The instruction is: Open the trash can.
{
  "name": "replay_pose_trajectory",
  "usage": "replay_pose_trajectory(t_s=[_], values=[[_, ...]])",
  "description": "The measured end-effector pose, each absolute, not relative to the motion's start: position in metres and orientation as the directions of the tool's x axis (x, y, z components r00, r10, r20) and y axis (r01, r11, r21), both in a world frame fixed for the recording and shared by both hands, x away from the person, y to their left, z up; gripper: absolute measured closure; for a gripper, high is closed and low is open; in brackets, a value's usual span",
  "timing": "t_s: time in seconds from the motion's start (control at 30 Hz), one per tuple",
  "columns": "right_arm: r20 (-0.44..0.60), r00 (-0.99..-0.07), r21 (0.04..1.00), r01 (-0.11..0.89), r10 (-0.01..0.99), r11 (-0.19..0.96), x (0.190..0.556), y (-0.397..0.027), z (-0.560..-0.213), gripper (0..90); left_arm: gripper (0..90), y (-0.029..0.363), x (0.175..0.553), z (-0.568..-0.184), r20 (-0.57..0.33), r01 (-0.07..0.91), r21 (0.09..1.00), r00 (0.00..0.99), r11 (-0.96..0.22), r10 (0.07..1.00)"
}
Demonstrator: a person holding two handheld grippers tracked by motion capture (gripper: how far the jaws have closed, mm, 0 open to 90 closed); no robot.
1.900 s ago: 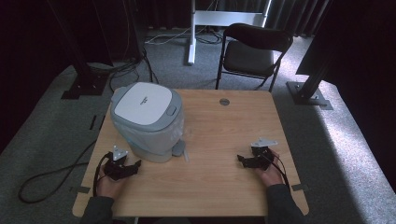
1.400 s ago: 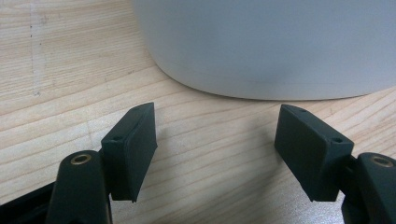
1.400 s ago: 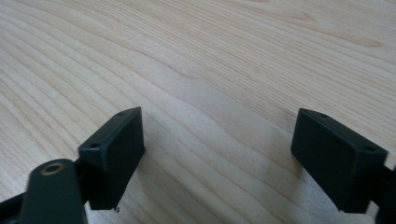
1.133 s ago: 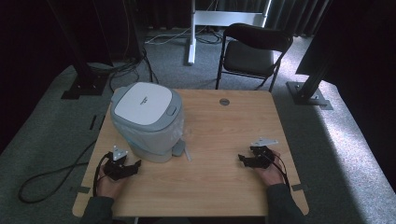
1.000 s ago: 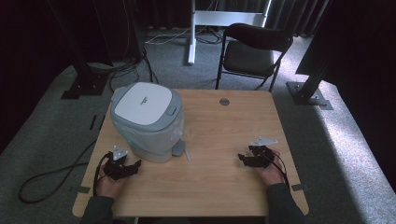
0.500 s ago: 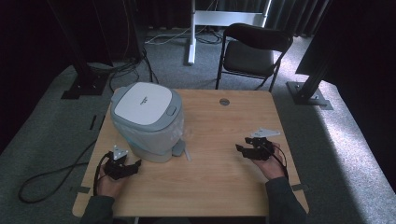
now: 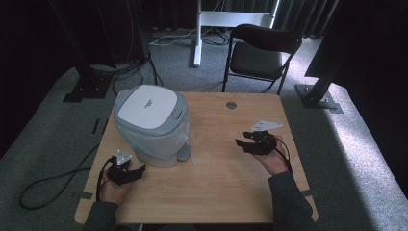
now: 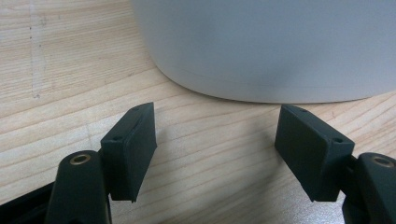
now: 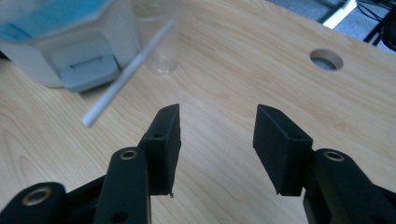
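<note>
Near the front left corner of the desk [image 7: 211,192]: left gripper [image 7: 126,174], jaws wide apart, nothing between them, tips just short of the bin.

On the left half of the desk, toward the back edge: a grey bin [image 7: 151,126] with a white lid [image 7: 146,104], shut. Blue bag showing through the bin wall in the right gripper view. Small grey pedal [image 9: 84,65] at the bottom of the bin, on the side facing the right gripper.

Just beside the bin: a clear plastic cup [image 9: 156,32] standing up, with a white straw [image 9: 128,70] leaning out of it, its low end over the desk.

Near the back edge, in the middle: a round hole [image 7: 231,105] in the wood.

On the right half, near the right edge: right gripper [image 7: 245,144], lifted off the desk, pointing toward the cup and bin but well apart from them. Jaws just closing a bit, now partly open, with nothing between them.
</note>
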State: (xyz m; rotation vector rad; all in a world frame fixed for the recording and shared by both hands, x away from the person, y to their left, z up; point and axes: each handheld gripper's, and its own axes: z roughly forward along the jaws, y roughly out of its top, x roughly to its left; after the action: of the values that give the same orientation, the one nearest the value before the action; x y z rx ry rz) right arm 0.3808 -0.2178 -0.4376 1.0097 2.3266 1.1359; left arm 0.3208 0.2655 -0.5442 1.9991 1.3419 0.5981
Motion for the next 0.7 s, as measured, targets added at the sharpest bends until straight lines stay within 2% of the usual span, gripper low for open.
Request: replay_pose_trajectory(t_s=[0.7], values=[[-0.008,-0.730,0.820,0.386,0.684,0.422,0.393,-0.186,-0.402,51.8,29.3,0.265,0.321,-0.544,0.015,0.632,0.729,0.372,-0.265,0.928]])
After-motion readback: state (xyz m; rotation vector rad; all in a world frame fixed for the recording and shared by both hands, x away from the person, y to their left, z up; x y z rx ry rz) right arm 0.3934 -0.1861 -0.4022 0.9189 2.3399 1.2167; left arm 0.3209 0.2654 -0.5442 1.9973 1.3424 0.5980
